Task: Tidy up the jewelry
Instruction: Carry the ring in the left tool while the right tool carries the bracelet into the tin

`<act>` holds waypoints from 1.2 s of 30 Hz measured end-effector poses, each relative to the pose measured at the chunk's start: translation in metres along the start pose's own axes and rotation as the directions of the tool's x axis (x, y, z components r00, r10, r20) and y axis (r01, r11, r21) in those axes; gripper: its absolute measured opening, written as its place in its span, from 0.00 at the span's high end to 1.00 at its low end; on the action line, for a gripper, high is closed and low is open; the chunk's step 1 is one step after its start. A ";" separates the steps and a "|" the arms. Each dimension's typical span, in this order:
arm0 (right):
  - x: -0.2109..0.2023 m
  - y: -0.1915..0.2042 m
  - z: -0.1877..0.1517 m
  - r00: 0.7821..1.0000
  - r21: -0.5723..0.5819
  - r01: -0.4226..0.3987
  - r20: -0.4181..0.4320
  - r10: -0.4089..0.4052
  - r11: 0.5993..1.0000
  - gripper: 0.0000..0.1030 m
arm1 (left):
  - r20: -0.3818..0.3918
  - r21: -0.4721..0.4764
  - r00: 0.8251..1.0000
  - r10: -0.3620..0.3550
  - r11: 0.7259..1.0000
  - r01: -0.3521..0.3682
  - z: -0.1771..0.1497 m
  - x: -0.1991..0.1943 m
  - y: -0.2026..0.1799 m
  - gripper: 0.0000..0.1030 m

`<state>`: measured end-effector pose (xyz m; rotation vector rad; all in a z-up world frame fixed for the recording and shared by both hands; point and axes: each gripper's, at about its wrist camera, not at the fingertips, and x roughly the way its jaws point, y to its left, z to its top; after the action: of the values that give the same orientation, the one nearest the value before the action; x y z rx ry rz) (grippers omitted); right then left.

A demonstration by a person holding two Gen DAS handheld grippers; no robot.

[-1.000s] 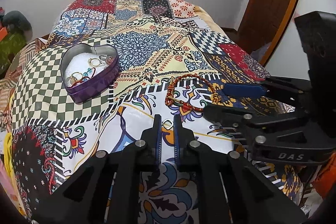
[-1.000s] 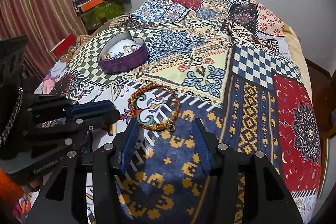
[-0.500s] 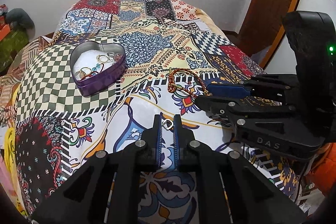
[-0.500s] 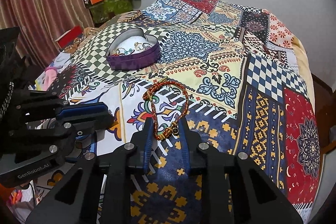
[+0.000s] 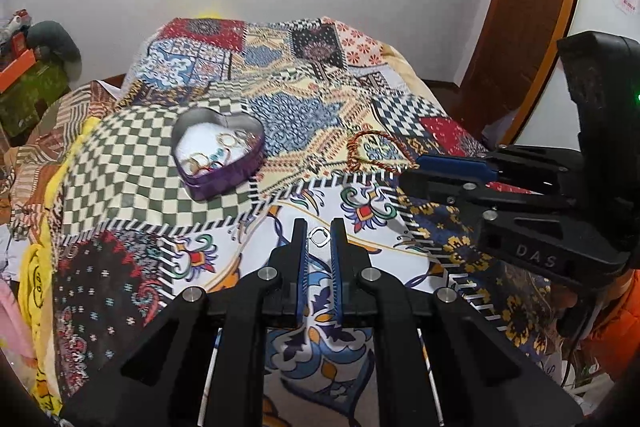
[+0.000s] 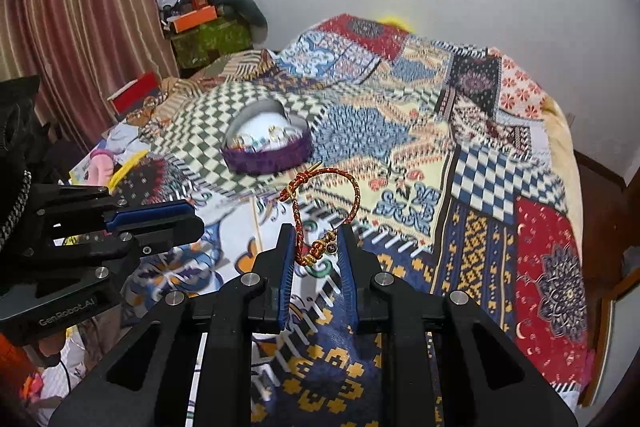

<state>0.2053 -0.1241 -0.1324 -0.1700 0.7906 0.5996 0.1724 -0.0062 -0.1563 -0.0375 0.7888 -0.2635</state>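
Left gripper pinched narrow on small silver ring. Right gripper clamps beaded end of red-gold bracelet, loop lifted off quilt. Heart tin beyond; contents too small to identify, near wall hides some.

Tin on bedspread, left of bracelet.

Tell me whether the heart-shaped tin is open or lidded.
Open. The heart-shaped tin has no lid on it; rings and beads show on its white lining.
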 end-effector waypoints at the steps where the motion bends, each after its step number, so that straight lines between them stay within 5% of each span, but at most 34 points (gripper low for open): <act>1: -0.003 0.002 0.002 1.000 -0.002 0.003 0.010 -0.003 1.000 0.81 | 0.005 -0.003 1.000 0.003 1.000 -0.003 0.001 -0.002 0.001 0.91; 20: -0.013 0.027 0.052 0.989 -0.028 -0.010 0.146 0.014 1.000 0.81 | 0.119 -0.047 0.988 0.094 0.995 -0.089 0.032 -0.035 0.045 0.91; 36: 0.043 0.032 0.082 0.995 -0.036 -0.052 0.088 0.055 0.998 0.81 | 0.074 -0.136 0.992 0.105 0.986 -0.094 0.061 0.020 0.092 0.91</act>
<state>0.2616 -0.0489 -0.1033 -0.1527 0.7011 0.6666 0.2495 0.0736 -0.1391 -0.1329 0.7245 -0.1140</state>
